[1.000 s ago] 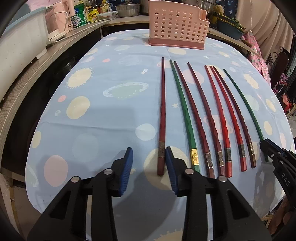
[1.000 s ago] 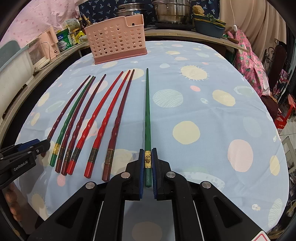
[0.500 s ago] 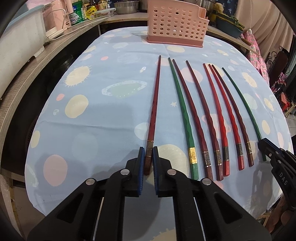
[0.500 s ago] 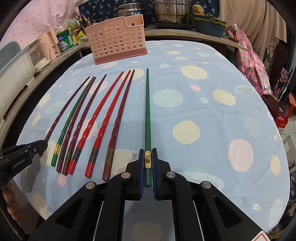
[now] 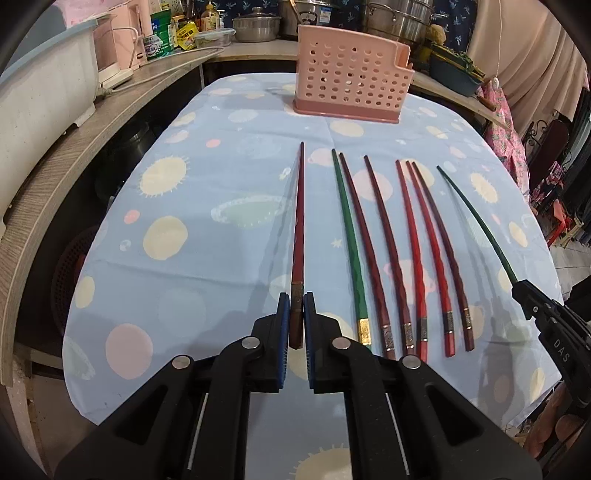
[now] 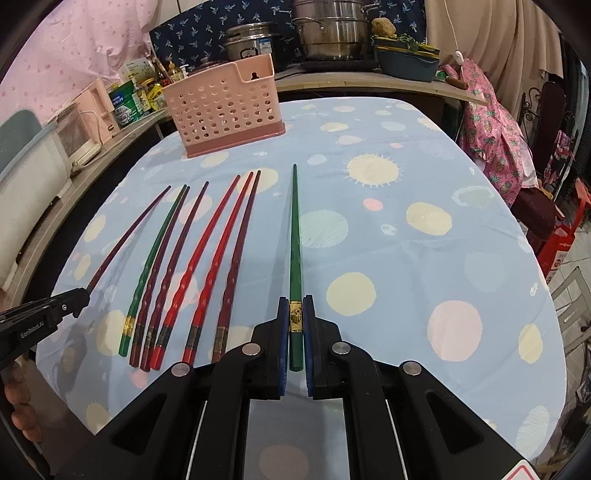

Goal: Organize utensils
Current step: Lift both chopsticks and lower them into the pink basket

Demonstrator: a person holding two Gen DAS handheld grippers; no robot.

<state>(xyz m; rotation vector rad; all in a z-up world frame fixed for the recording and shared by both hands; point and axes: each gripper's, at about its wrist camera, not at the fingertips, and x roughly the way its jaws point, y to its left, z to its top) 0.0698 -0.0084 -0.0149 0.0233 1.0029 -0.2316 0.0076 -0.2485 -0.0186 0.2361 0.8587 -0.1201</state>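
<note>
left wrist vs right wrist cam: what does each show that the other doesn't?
Only the left wrist view: the left gripper head-on, shut on the dark red chopstick.

Only the right wrist view: the right gripper head-on, shut on the green gold-banded chopstick; a dark maroon stool at right.

Both: the perforated pink plastic utensil holder, the blue spotted tablecloth, six chopsticks lying on it, steel pots behind.
</note>
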